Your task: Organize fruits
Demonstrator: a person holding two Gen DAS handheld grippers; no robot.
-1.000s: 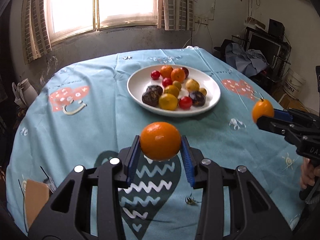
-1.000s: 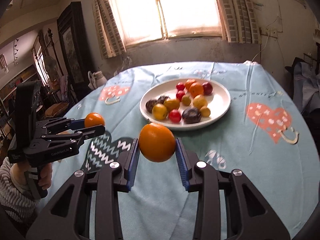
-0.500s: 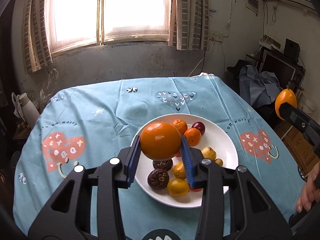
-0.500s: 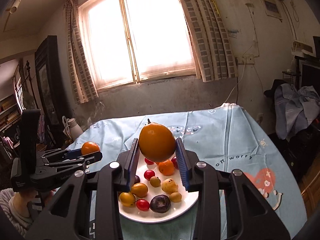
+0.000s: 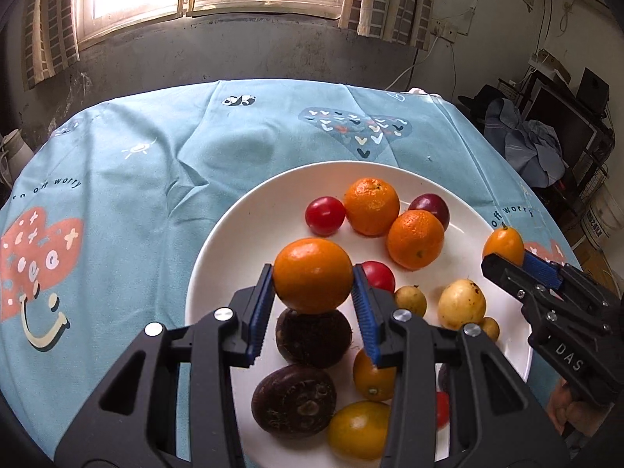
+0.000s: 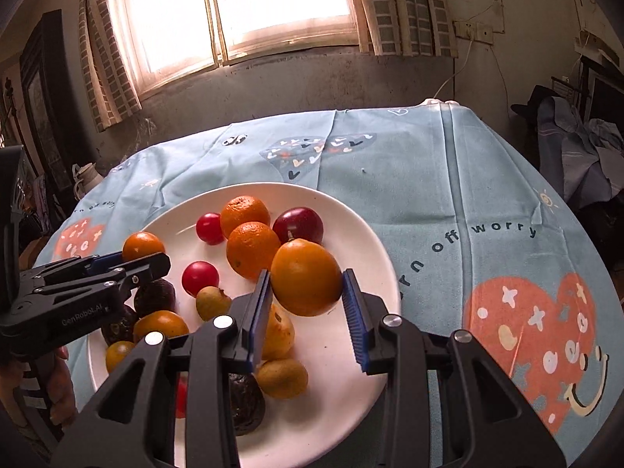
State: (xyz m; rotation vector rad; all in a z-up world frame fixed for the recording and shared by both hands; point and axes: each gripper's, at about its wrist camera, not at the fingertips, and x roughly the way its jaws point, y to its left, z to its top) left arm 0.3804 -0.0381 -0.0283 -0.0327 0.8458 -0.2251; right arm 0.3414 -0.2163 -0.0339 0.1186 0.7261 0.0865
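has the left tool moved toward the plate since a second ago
Yes. The left tool, shut on an orange, was short of the white plate; now it hangs over it.

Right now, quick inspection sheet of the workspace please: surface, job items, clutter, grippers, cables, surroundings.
Surface: round table under a blue printed tablecloth, creased.
Job's things: white plate holding two oranges, red tomatoes, small yellow fruits, dark passion fruits and a plum.
Clutter: nothing seen on the cloth.
Grippers: left gripper shut on an orange above the plate; right gripper shut on a stemmed orange above the plate.
Cables: white cord hanging from a wall socket.
Surroundings: bright window with checked curtains; clothes pile at right.
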